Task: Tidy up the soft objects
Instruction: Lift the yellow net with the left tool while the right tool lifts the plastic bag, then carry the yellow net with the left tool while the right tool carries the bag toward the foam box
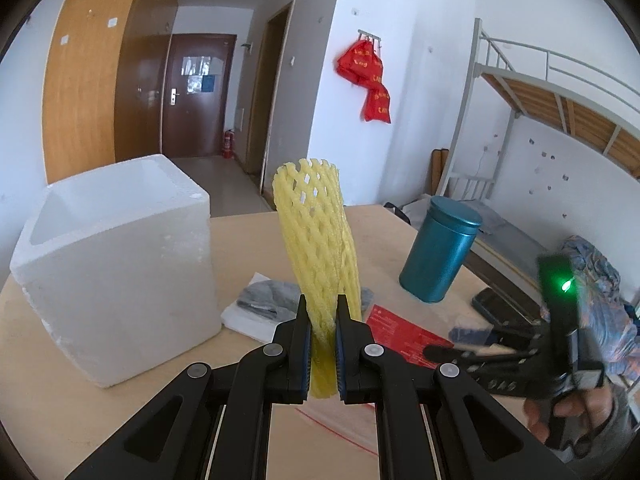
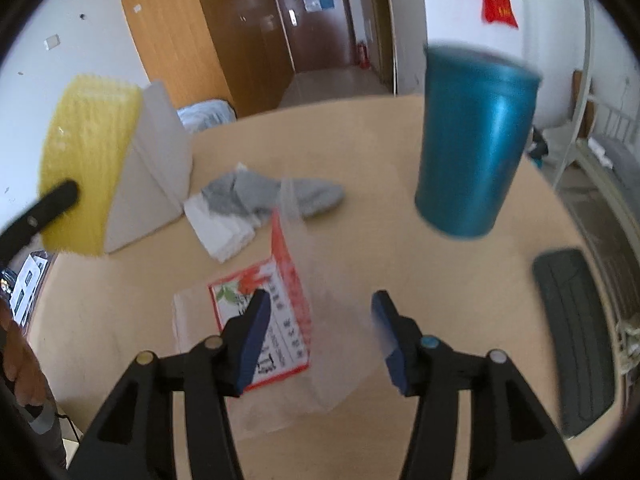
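My left gripper [image 1: 323, 304] is shut on a yellow foam net sleeve [image 1: 320, 236] and holds it upright above the table; the sleeve also shows in the right wrist view [image 2: 86, 164], at the far left. A white foam box [image 1: 116, 264] stands open-topped on the left of the table, and it shows behind the sleeve in the right wrist view [image 2: 156, 160]. A grey sock [image 2: 260, 196] lies on a folded white cloth [image 2: 220, 228] mid-table. My right gripper [image 2: 320, 316] is open and empty above a clear plastic bag with a red printed card [image 2: 276, 312].
A teal tin canister [image 2: 476, 144] stands on the right of the wooden table [image 2: 380, 248]. A dark phone [image 2: 572, 336] lies near the table's right edge. A bunk bed [image 1: 560, 120] stands behind the table on the right.
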A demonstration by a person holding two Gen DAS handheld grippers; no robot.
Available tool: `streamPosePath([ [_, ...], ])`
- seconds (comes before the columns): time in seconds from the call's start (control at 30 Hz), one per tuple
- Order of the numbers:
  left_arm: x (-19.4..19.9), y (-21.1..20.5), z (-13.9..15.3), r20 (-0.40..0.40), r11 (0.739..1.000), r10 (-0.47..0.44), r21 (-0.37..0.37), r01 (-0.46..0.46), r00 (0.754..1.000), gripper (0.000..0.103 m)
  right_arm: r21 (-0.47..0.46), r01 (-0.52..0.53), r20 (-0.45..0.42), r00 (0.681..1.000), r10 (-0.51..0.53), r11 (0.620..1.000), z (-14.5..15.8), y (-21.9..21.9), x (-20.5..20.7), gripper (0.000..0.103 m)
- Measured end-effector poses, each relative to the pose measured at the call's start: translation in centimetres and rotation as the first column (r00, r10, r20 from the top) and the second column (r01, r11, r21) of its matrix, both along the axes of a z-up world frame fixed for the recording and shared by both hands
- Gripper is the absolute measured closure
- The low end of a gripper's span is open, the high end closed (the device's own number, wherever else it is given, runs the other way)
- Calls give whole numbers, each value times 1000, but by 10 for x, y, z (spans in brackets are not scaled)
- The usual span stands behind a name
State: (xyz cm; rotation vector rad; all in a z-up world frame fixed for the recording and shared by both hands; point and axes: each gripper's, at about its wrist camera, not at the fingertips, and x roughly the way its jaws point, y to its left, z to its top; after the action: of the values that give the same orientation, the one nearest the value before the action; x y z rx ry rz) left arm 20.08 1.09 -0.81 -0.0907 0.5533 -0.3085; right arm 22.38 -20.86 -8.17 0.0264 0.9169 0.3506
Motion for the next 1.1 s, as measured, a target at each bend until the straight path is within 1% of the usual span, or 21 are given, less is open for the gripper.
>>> streamPosePath([
  [0.07,-3,1,0,3,1000,3,1,-3,1000,93,7,4,8,1000,-4,1000,-5,-3,-9,46],
  [0.13,-6,2,0,11,1000,7,2,-7,1000,93,30,10,51,999,-12,999,-1,-13,-25,46],
  [0.17,-7,3,-1,9,1000,5,1,-5,1000,93,38,10,63,998,-12,999,0,-16,-29,43],
  [0.2,-7,3,-1,5,1000,2,1,-2,1000,93,44,17,79,997,-21,999,0,-22,-37,39],
  [0.23,-6,3,-1,2,1000,1,-2,-1,1000,93,45,21,88,996,-25,999,-1,-25,-41,28],
  [0.27,-6,2,-1,1,1000,1,-4,-1,1000,93,44,19,100,995,-24,999,-2,-28,-44,24],
  [0.33,-6,2,-1,-3,1000,-1,-11,1,1000,93,36,20,107,994,-23,999,-5,-29,-38,23],
  [0.47,-9,0,-2,-1,1000,-1,-16,1,1000,93,59,-28,52,998,25,998,-19,-19,-15,23],
  [0.57,-13,0,-3,4,1000,11,-8,-11,1000,93,62,-59,59,997,55,996,-26,-6,-8,24],
  [0.6,-12,1,-2,1,1000,13,-9,-13,1000,93,44,-62,68,996,59,997,-28,1,-6,24],
  [0.63,-12,2,-2,-1,1000,18,-7,-18,1000,93,17,-54,73,996,52,998,-28,5,-5,35],
  [0.67,-12,2,-2,0,1000,23,-2,-23,1000,93,21,-65,77,995,63,998,-27,8,-5,73],
  [0.7,-12,1,-1,1,1000,26,-2,-26,1000,93,46,-82,52,995,80,996,-28,9,-3,91],
  [0.73,-13,2,-1,5,1000,29,-2,-29,1000,93,69,-87,33,996,85,994,-28,9,-2,96],
  [0.77,-13,2,0,4,1000,30,0,-30,1000,93,62,-87,24,996,85,994,-28,10,-2,100],
  [0.83,-13,1,0,5,999,34,-1,-34,999,93,38,-88,43,995,86,995,-23,12,-8,100],
  [0.9,-13,1,0,4,999,34,-4,-34,999,93,71,-94,56,994,90,993,-16,10,-14,102],
  [1.1,-20,-1,5,19,999,36,-9,-36,999,93,102,-103,149,985,87,989,20,9,-38,102],
])
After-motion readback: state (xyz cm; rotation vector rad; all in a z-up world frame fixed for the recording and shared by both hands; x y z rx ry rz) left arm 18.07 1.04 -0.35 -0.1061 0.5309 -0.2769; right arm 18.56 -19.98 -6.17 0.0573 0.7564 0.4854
